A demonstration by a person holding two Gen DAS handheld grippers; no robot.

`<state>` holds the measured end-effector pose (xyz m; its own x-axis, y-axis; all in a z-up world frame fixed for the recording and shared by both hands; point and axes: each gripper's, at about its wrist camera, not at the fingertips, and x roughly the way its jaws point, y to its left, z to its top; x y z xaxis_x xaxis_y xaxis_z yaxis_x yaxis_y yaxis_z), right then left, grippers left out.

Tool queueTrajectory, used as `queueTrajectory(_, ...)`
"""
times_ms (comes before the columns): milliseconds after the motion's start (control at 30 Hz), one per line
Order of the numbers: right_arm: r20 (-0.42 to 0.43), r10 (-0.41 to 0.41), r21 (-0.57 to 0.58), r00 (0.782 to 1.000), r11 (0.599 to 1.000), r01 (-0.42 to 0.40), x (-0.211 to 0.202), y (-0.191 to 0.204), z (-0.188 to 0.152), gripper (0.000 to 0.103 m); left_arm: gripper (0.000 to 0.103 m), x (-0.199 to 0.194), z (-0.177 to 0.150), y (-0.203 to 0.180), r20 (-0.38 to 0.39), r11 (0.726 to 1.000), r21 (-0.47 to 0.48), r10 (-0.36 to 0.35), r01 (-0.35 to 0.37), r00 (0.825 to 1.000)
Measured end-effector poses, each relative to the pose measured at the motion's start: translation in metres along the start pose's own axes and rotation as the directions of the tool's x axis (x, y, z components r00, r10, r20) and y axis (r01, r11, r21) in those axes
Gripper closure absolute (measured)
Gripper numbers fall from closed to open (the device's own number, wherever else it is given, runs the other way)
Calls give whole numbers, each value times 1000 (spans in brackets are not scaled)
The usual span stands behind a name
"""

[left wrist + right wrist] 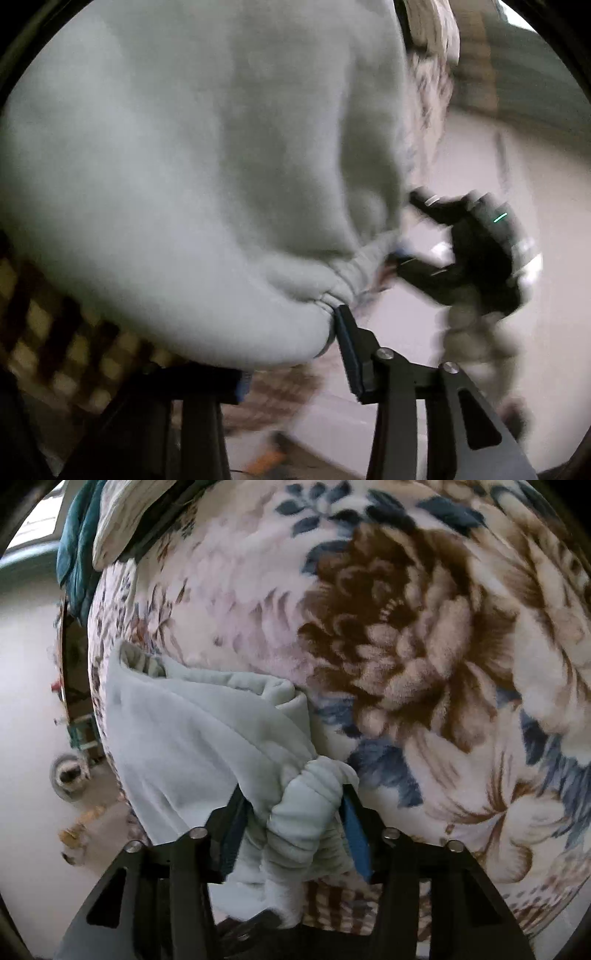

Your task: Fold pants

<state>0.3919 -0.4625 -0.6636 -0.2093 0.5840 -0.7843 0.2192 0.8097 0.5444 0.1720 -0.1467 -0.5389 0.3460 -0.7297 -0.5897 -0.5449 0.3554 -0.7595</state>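
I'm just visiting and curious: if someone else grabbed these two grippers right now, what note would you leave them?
Left gripper: shut on the pale grey pants at a gathered edge.
Right gripper: shut on a bunched elastic part of the same pants.
The pants hang between both grippers above the floral blanket; the picture is blurred by motion.
Done: both ends gripped, pants lifted.
Left: lay them flat, fold, release.

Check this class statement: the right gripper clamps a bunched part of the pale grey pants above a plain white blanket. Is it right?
Not quite. In the right wrist view, the right gripper does clamp the bunched pale grey pants, but the blanket is floral, with brown flowers and blue leaves, not plain white.
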Motion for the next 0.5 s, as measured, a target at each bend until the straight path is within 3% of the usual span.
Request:
queueTrajectory(33,-7,0,-5,1000,1000,0,3,2,3,41,54,-4,0,3,15,1000,-18,-20,20,1000)
queueTrajectory(167,-39,27,30,999,999,-26,12,0,4,39,55,10,13,10,33,995,-99,-3,6,999)
queueTrajectory(200,-45,20,39,999,999,-19,17,-1,4,45,59,16,14,14,35,994,-106,23,-19,999)
queueTrajectory(267,-26,31,80,999,996,-28,18,-4,3,56,73,23,12,15,33,995,-78,67,-64,997)
queueTrajectory(367,15,16,130,1000,991,-18,14,-9,6,60,75,33,9,12,21,992,12,124,-124,992)
queueTrajectory(500,42,33,198,999,979,-41,15,-20,12,61,74,44,8,15,-12,988,55,148,-147,989)
